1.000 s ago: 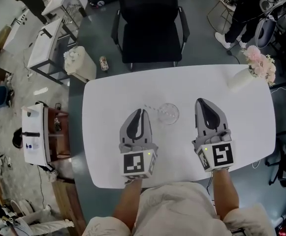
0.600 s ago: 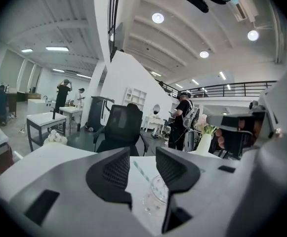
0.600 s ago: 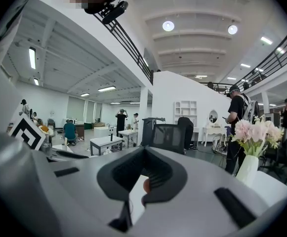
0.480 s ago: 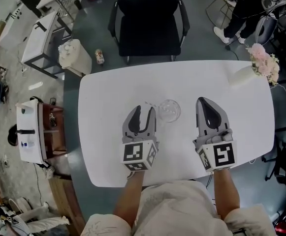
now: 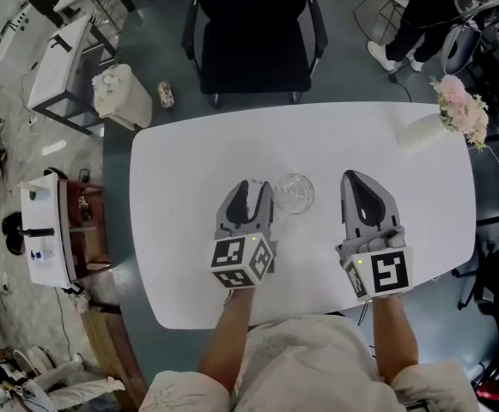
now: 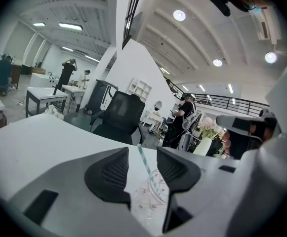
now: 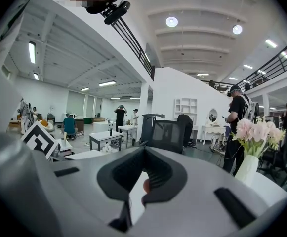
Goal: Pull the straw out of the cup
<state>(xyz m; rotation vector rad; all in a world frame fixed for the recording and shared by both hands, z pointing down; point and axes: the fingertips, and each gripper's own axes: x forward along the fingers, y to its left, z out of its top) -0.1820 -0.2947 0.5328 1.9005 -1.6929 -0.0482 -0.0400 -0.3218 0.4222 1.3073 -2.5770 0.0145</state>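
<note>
A clear glass cup [image 5: 294, 193] stands mid-table on the white table [image 5: 180, 153]. In the left gripper view the cup [image 6: 150, 197] holds a teal-and-white striped straw [image 6: 145, 166] that leans up to the left. My left gripper [image 5: 255, 187] sits just left of the cup, and its jaws are opening. The straw shows in the gap of the left gripper [image 6: 142, 154], and neither pad touches it. To the right of the cup my right gripper [image 5: 352, 178] rests shut and empty. The jaw tips of the right gripper [image 7: 144, 184] meet.
A white vase of pink flowers [image 5: 455, 114] stands at the table's far right corner. A black office chair [image 5: 253, 37] is behind the far edge. People stand among desks in the room beyond [image 6: 183, 120].
My left gripper has gone from shut to wide open and has sunk lower beside the cup. The right gripper has stayed put.
</note>
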